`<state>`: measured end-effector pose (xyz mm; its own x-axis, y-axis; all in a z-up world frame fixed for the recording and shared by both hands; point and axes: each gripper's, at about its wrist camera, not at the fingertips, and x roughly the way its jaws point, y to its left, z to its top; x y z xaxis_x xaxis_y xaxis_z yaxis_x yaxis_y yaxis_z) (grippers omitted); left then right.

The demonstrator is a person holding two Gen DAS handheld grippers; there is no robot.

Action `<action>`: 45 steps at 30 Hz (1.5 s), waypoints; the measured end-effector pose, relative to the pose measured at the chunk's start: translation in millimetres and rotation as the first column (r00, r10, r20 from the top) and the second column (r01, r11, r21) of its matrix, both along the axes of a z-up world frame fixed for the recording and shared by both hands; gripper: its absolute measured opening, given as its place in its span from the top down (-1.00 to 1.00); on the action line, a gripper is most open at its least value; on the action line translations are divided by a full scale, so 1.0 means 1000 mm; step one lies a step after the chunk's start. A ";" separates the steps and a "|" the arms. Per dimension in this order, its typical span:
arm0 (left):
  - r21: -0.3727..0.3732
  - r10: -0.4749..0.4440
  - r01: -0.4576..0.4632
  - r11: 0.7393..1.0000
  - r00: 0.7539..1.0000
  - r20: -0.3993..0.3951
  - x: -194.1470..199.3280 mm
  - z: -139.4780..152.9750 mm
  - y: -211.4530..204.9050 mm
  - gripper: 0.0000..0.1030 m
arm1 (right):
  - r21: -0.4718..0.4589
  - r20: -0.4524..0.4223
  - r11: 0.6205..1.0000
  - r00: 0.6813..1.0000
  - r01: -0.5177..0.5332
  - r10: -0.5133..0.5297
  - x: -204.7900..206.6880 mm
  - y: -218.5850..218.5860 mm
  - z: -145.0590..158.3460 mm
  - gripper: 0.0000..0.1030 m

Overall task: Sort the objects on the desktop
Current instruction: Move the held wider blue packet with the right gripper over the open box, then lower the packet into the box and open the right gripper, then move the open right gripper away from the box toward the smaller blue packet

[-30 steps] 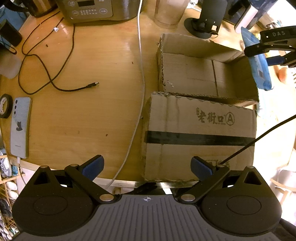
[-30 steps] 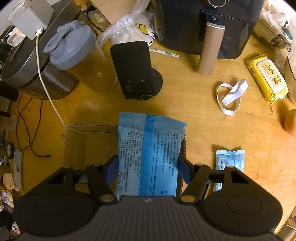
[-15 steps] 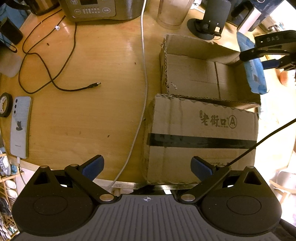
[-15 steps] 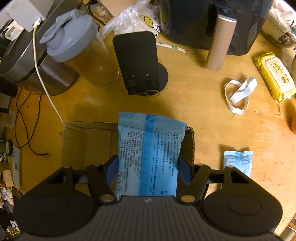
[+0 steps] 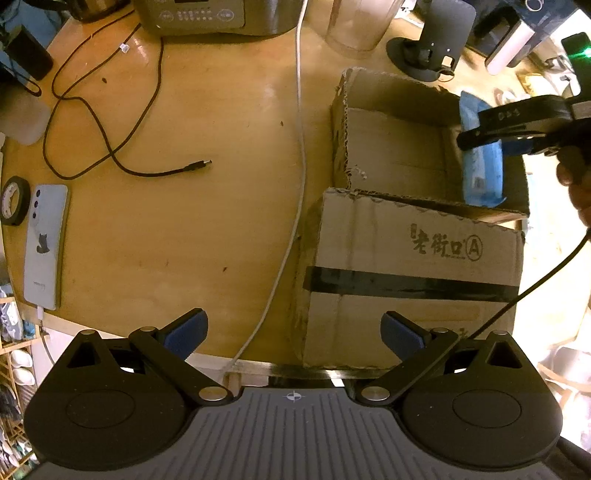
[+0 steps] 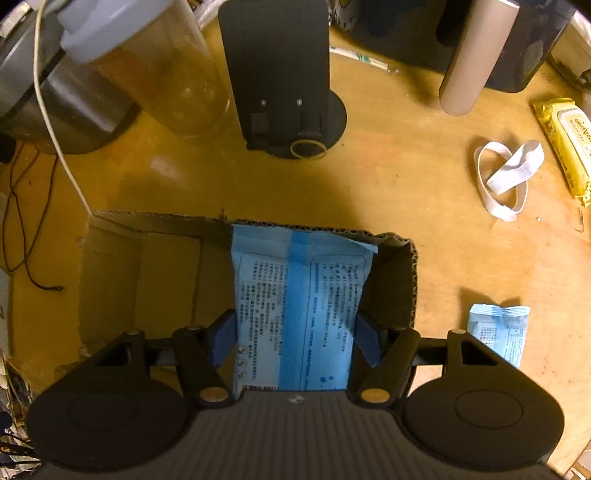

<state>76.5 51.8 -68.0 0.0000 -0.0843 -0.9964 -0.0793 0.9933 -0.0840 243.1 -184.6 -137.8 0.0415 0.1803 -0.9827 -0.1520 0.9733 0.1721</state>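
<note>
My right gripper (image 6: 293,341) is shut on a light blue tissue pack (image 6: 297,302), which hangs end-down inside the open cardboard box (image 6: 155,280), against its right wall. In the left wrist view the same tissue pack (image 5: 482,166) dips into the cardboard box (image 5: 399,155) with the right gripper (image 5: 517,129) clamped on it above the box's right side. My left gripper (image 5: 293,330) stands open over the table's front edge, nothing between its fingers; the box's front wall lies just ahead of it.
A small blue packet (image 6: 498,332), a white band (image 6: 504,181) and a yellow wipes pack (image 6: 565,140) lie right of the box. A black stand (image 6: 284,81), shaker bottle (image 6: 147,66) and cooker (image 5: 207,14) stand behind. A phone (image 5: 46,243), tape roll (image 5: 14,199), black cable (image 5: 110,147) and white cable (image 5: 295,177) lie left.
My right gripper has come down with the tissue pack, from above the box's right rim into the box. The left gripper has stayed put and open.
</note>
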 end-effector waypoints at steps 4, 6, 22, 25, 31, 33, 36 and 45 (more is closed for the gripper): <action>0.001 0.005 -0.005 1.000 1.000 -0.004 0.000 -0.001 0.000 -1.00 | -0.018 -0.007 1.000 1.000 -0.009 0.009 0.000 0.004 -0.011 -0.27; 0.001 0.006 -0.006 1.000 1.000 -0.005 0.001 -0.001 0.000 -1.00 | -0.032 -0.011 0.999 1.000 -0.013 0.013 0.001 0.005 -0.017 -0.27; -0.004 0.020 -0.020 1.000 1.000 -0.010 0.002 -0.002 -0.002 -1.00 | -0.045 -0.001 0.999 1.000 0.007 -0.007 0.001 0.010 -0.015 -1.00; -0.004 0.020 -0.020 1.000 1.000 -0.011 0.001 -0.003 -0.003 -1.00 | -0.040 -0.004 0.999 1.000 0.011 -0.012 0.002 0.011 -0.014 -1.00; -0.002 0.019 -0.019 1.000 1.000 -0.011 0.001 -0.002 -0.005 -1.00 | -0.025 -0.009 0.999 1.000 0.029 -0.029 0.005 0.007 -0.014 -1.00; -0.002 0.019 -0.019 1.000 1.000 -0.010 0.001 -0.002 -0.005 -1.00 | -0.020 -0.007 0.999 0.999 0.039 -0.039 0.005 0.005 -0.010 -1.00; -0.001 0.018 -0.018 1.000 1.000 -0.009 0.000 -0.002 -0.006 -1.00 | -0.018 -0.007 0.999 0.999 0.050 -0.050 0.004 0.003 -0.003 -1.00; 0.000 0.011 -0.011 1.000 1.000 -0.009 0.000 -0.001 -0.011 -1.00 | 0.009 0.005 0.998 0.998 0.059 -0.059 0.001 -0.001 0.027 -1.00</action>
<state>76.4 40.4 -69.4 -0.0075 -0.0844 -0.9964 -0.0912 0.9923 -0.0833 244.2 -185.3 -111.0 0.0579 0.1859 -0.9809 -0.0954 0.9790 0.1799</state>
